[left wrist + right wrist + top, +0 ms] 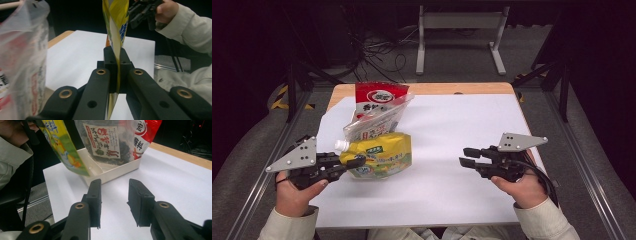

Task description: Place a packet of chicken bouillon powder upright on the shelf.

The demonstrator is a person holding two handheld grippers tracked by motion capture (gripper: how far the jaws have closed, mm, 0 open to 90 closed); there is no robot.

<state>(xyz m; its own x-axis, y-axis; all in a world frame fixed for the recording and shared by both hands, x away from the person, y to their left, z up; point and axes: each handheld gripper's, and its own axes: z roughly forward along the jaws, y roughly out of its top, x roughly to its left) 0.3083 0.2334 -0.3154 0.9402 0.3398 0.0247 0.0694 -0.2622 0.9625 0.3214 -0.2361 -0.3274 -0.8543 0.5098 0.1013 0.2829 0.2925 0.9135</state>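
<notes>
My left tool [116, 75] clamps the yellow pouch [379, 157], lifting it near the worktop's [452, 195] left edge; right tool [113, 195] is released, empty. Next: place it in the white tray [110, 173].

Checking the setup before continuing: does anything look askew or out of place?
Only the yellow pouch: the left claw pinches its edge, so it hangs tilted beside the white tray, where the clear bag and red bag stand. No spill or visible damage.
</notes>
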